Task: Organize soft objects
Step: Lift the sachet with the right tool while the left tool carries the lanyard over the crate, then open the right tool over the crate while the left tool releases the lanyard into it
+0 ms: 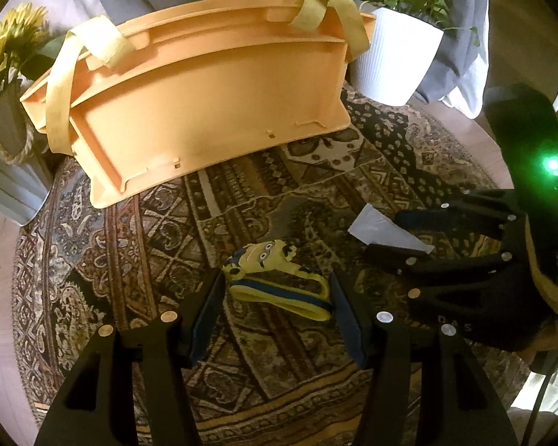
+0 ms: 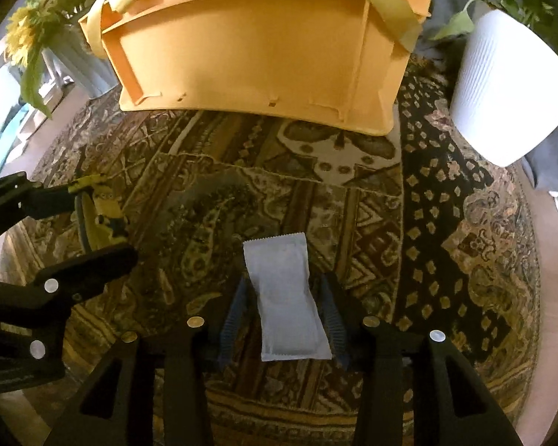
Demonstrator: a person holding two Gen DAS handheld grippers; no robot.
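Note:
A yellow minion-print soft pouch [image 1: 275,278] lies on the patterned rug between the open fingers of my left gripper [image 1: 277,297]. It also shows in the right wrist view [image 2: 104,219], with the left gripper's fingers on either side of it. A white soft packet [image 2: 284,297] lies on the rug between the open fingers of my right gripper [image 2: 282,319]. The packet also shows in the left wrist view [image 1: 387,230], between the right gripper's fingers [image 1: 390,256]. An orange crate [image 1: 204,100] with yellow cloth draped over its rim stands behind both.
A white ribbed plant pot [image 2: 509,89] stands right of the crate. A grey planter with sunflowers [image 1: 3,122] stands to its left. The round patterned rug [image 2: 446,223] covers the floor, with bare floor beyond its edge.

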